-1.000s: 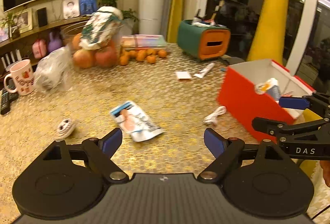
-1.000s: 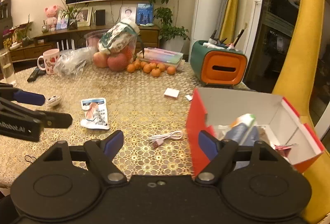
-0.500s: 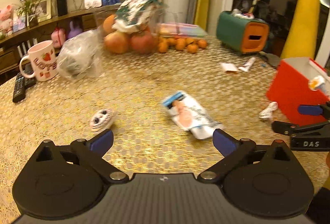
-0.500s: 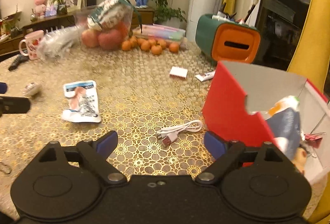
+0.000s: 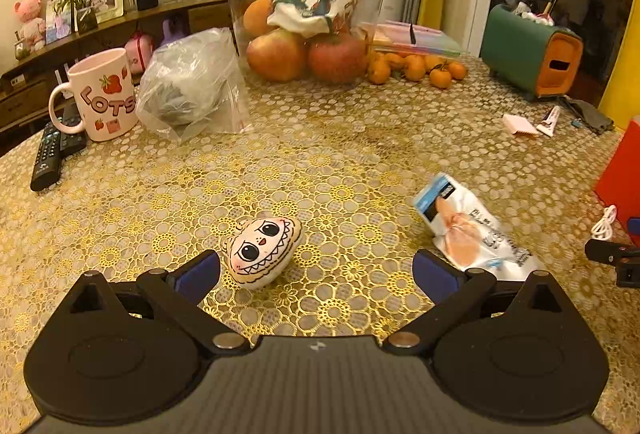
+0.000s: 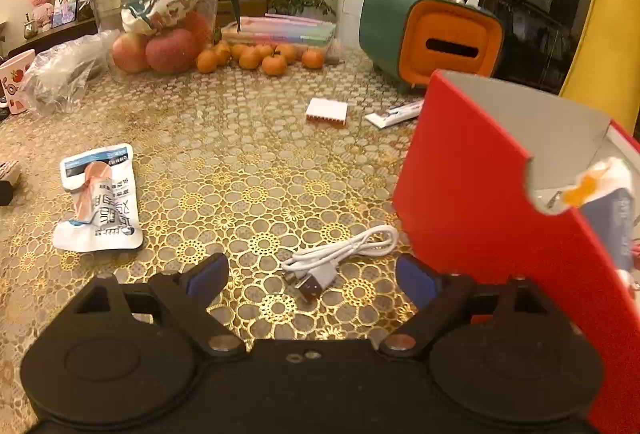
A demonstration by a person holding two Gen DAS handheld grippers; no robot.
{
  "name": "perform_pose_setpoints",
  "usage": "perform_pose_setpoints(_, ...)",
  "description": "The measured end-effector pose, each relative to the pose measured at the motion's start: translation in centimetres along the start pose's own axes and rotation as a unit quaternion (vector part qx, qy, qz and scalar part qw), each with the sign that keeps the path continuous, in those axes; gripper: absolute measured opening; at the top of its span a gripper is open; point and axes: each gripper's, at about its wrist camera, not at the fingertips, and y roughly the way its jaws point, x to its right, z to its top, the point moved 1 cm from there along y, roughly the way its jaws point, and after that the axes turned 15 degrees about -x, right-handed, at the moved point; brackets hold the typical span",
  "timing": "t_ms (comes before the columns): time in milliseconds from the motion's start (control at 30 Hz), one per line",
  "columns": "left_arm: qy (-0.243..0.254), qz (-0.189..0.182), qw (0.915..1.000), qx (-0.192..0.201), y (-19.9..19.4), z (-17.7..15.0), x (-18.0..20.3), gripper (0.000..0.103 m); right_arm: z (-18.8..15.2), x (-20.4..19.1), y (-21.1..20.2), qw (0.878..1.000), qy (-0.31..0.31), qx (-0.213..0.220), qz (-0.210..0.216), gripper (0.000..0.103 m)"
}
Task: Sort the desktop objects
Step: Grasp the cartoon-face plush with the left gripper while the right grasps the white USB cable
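Left gripper [image 5: 316,270]: jaws spread wide, having just been opening; nothing is gripped. The small cream plush charm with a cartoon face [image 5: 262,252] lies on the gold lace tablecloth [image 5: 320,162] just beside the left blue pad, no contact visible. A white and blue crinkled sachet [image 5: 468,230] lies beyond the right finger

Right gripper [image 6: 312,274]: jaws wide, also just opening, empty. The coiled white USB cable [image 6: 340,258] lies between the fingertips on the cloth, untouched. The red open cardboard box [image 6: 480,194] stands just beside the right finger

Glossy plastic sachet [image 5: 472,230], lace-patterned tablecloth [image 5: 320,154], matt cardboard box [image 6: 480,186]
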Motion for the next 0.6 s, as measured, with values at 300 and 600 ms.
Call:
perform_pose_setpoints(300, -0.004, 0.010, 0.9999, -0.010, 2.3, 0.9, -1.1, 0.103, 1.1, 0.0, 1.5, 1.000, 0.003, -0.012, 0.011, 0.090)
perform_pose_setpoints(600, -0.013, -0.007, 0.9997, -0.021, 3.4, 1.4, -1.7, 0.103, 1.9, 0.6, 1.8, 0.999, 0.024, -0.003, 0.036, 0.060)
